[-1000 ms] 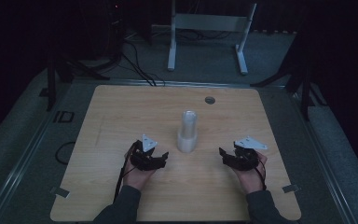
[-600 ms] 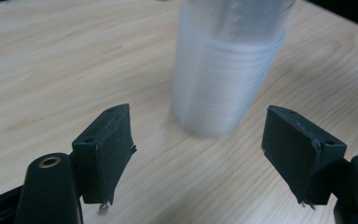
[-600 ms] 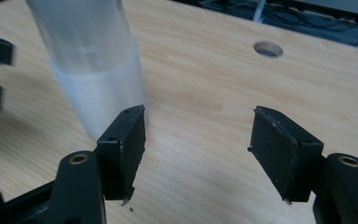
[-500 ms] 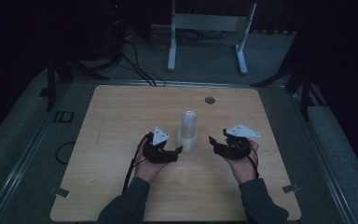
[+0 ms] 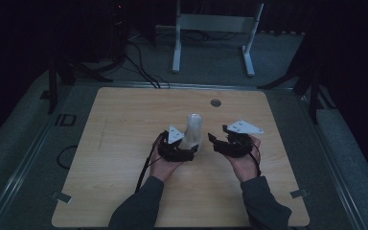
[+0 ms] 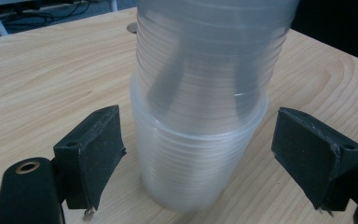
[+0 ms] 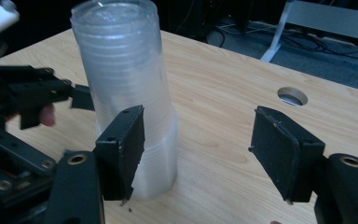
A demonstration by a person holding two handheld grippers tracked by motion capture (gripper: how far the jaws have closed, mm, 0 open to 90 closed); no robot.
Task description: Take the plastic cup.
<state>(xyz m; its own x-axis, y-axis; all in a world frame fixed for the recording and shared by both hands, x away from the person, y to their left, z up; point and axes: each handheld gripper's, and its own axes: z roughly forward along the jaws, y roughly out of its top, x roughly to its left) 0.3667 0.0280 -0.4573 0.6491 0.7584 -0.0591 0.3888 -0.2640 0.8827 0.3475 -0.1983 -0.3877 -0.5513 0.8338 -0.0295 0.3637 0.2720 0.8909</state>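
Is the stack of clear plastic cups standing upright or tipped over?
Upright: the stack of clear plastic cups stands on its base on the table, rising between the left hand-held gripper's open jaws.

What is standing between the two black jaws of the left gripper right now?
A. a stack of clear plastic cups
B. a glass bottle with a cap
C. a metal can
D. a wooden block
A: the left gripper has its jaws spread wide on either side of a ribbed, see-through stack of cups standing on the wooden table, neither jaw touching it.
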